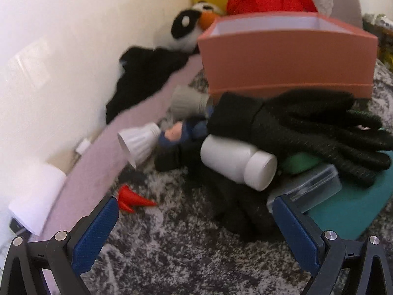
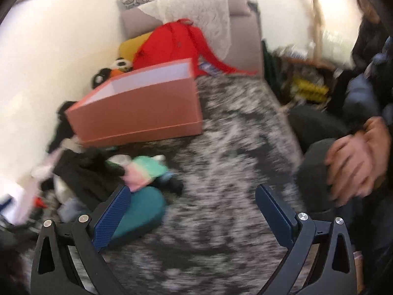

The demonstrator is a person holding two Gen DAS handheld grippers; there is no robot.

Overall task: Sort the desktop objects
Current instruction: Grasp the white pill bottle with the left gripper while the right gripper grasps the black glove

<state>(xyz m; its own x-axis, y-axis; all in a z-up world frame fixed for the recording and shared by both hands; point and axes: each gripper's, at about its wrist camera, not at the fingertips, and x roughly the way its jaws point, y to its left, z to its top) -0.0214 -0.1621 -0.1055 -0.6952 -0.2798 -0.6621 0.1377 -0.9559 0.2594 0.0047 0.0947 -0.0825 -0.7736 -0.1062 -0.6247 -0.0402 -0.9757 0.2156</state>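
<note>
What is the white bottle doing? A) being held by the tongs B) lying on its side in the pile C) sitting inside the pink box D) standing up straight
B: the white bottle lies on its side among the black gloves, in front of the pink box, and the left tongs are open and empty.

Both wrist views low — shared pink box point(image 1: 287, 56)

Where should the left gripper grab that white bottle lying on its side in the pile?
Probably across the white bottle's body, just behind its cap. It lies on its side on dark cloth with the cap end toward the left gripper, so come from above, open jaws straddling the barrel. The black glove crowds its far end.
</note>
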